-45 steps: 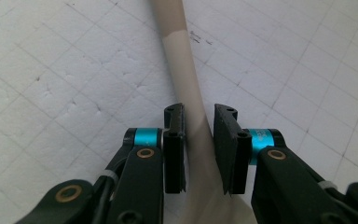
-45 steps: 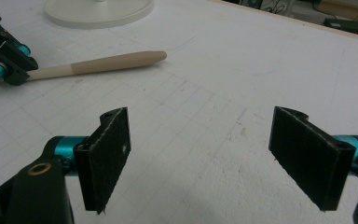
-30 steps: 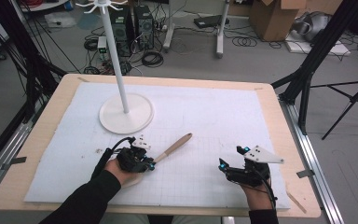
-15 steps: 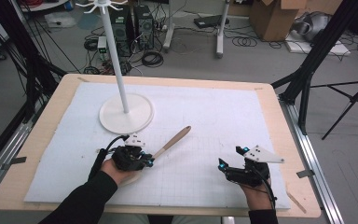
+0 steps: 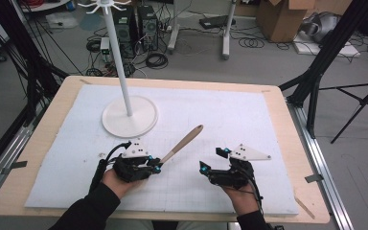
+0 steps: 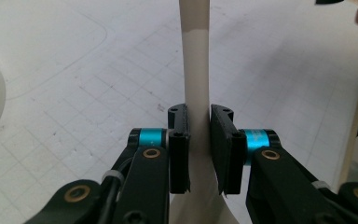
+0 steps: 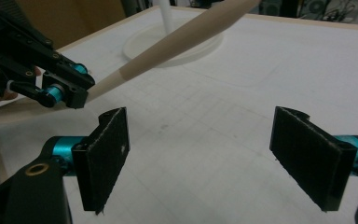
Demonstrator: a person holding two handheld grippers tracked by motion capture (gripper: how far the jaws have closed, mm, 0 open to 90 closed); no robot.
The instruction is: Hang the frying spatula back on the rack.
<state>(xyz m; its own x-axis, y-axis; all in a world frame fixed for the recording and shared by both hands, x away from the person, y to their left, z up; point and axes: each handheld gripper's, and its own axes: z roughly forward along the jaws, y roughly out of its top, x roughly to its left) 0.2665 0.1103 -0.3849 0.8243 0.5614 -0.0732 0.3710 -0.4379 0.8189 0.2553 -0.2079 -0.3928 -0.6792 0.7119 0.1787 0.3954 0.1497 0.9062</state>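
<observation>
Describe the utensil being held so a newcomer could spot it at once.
On the white mat, look right of the white stand. The left hand-held gripper clamps a slim utensil with a wooden handle angled up-right, the lone wooden thing above the mat.

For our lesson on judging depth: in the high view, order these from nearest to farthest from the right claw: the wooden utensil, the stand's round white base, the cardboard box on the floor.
1. Wooden utensil, just left of the right claw, held by the left claw.
2. Round white base, farther left and back.
3. Cardboard box, on the floor beyond the table.
</observation>
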